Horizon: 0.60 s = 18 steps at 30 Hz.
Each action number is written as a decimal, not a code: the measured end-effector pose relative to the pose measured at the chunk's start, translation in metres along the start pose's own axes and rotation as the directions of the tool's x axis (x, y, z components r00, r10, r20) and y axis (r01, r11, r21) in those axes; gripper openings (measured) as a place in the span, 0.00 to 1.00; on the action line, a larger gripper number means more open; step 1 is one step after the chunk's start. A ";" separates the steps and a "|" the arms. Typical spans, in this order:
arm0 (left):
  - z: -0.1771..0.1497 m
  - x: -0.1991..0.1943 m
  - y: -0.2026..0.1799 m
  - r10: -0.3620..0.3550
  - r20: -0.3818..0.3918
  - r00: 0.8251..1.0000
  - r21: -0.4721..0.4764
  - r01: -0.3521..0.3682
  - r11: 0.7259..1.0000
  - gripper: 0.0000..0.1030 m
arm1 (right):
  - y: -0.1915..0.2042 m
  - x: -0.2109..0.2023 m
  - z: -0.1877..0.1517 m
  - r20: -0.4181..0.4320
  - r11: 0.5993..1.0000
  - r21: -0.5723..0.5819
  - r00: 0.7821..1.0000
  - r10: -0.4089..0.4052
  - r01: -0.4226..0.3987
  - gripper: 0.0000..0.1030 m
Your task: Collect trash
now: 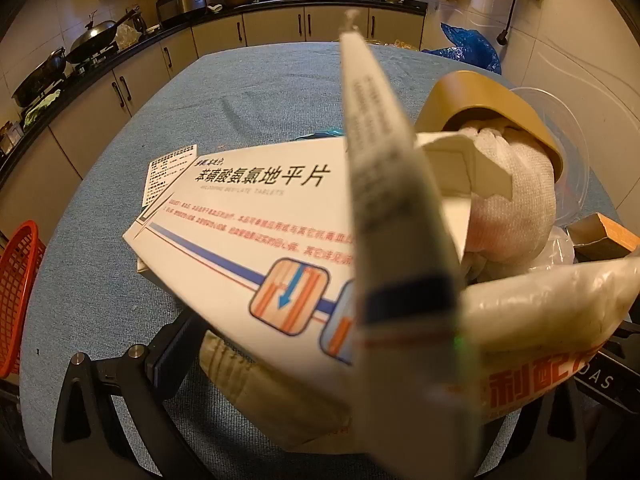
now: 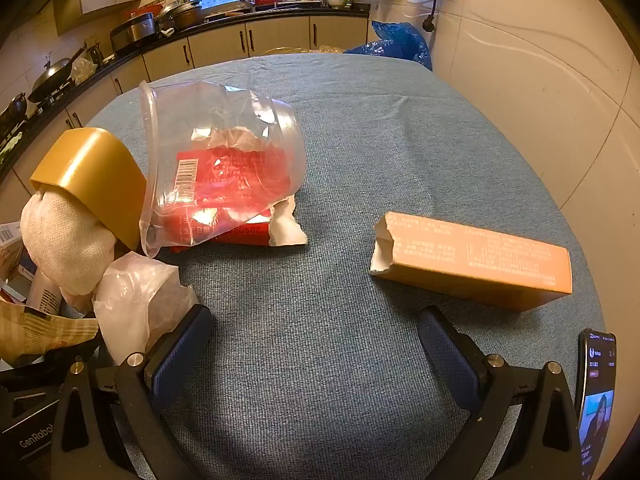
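In the left wrist view my left gripper (image 1: 320, 344) is shut on a white medicine box (image 1: 240, 216) with blue and red print, held above the blue tablecloth (image 1: 248, 92); its flap (image 1: 384, 184) sticks up. A yellowish food packet (image 1: 552, 320) lies against it at right. In the right wrist view my right gripper (image 2: 316, 340) is open and empty over the cloth. An orange carton (image 2: 472, 260) lies just ahead to its right. A clear plastic tub (image 2: 216, 160) lies on its side over a red wrapper (image 2: 232, 184) ahead left.
A gold cup (image 2: 92, 176) stuffed with white tissue (image 2: 64, 240) and a crumpled plastic bag (image 2: 136, 300) form a pile at the left. A phone (image 2: 596, 400) stands at the right. An orange basket (image 1: 20, 296) sits off the table's left edge. Kitchen counters run behind.
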State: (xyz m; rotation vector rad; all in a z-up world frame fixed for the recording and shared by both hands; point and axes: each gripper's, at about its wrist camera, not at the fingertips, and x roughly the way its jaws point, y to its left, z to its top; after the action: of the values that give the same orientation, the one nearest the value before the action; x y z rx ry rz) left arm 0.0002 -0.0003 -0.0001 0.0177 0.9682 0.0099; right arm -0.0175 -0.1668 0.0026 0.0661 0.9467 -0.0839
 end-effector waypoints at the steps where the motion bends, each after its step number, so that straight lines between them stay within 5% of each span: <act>1: 0.000 0.000 0.000 0.000 0.000 1.000 0.000 0.000 1.000 1.00 | -0.001 0.000 0.001 -0.014 1.000 0.015 1.000 0.021 -0.021 1.00; 11: -0.020 -0.037 0.027 -0.067 0.048 0.997 0.048 0.065 0.997 1.00 | -0.003 -0.013 -0.006 -0.085 0.996 -0.037 0.994 0.074 -0.078 1.00; 18: -0.044 -0.090 0.043 -0.123 0.165 0.979 0.095 0.108 0.990 1.00 | 0.001 -0.056 -0.023 -0.018 0.989 -0.142 0.999 0.048 -0.050 1.00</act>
State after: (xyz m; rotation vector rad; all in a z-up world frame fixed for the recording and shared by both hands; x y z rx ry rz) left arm -0.0868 0.0417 0.0502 0.0408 0.7970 -0.1385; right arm -0.0688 -0.1610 0.0350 -0.0415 0.9630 0.0300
